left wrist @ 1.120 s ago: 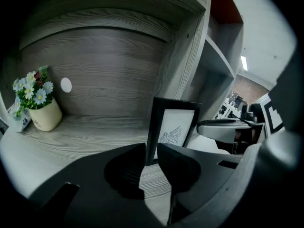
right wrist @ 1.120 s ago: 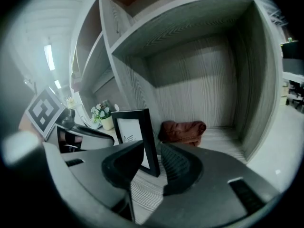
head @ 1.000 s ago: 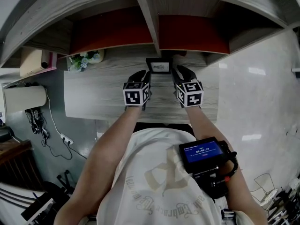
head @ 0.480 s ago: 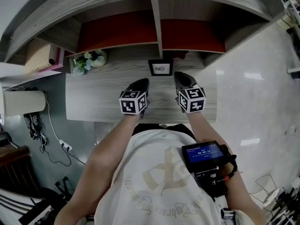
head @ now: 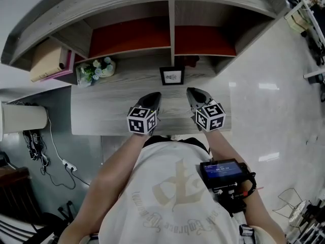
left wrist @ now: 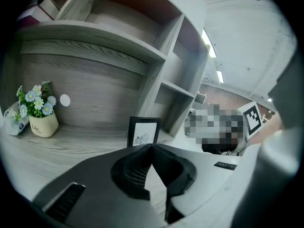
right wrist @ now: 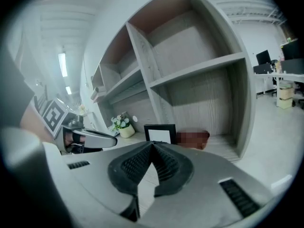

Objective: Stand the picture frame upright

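One picture frame (head: 172,76) stands upright at the back of the desk (head: 101,111), below the shelf divider (head: 171,32), facing you. It lies straight ahead of both grippers, apart from each. Your left gripper (head: 154,95) and right gripper (head: 191,92) have jaws pressed together on nothing, about equally near; the task looks done.

No readable text, shirt lettering (head: 152,218) and device screen (head: 221,169) too small
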The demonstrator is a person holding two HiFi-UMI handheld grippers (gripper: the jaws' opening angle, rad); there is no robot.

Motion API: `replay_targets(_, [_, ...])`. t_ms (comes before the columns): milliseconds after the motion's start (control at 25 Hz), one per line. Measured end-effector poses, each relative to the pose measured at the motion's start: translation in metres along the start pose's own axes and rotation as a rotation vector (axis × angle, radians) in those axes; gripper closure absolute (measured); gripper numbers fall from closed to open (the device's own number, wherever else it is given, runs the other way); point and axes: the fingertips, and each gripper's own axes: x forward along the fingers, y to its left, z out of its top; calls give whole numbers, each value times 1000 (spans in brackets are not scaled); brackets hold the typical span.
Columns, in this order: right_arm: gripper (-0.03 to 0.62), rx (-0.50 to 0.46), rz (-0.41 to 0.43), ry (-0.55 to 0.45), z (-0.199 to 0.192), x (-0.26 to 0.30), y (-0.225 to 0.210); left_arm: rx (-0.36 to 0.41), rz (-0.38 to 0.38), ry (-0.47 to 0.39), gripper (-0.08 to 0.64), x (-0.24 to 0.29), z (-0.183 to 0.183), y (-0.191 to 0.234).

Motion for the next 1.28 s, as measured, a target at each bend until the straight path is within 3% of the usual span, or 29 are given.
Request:
replay_targets(400, [589,6,28,-17,-7,-38,24,6,-46,-44,548,-38,-2,-17])
replay_targets(960, [589,25,37,-39,-14,-70,48,-54,-61,-60,548,-88,-23,-12])
replay_targets(1280, [589,31,37,-32,-19,-71,55,-22,-73,-69,548,-90,-16,-12])
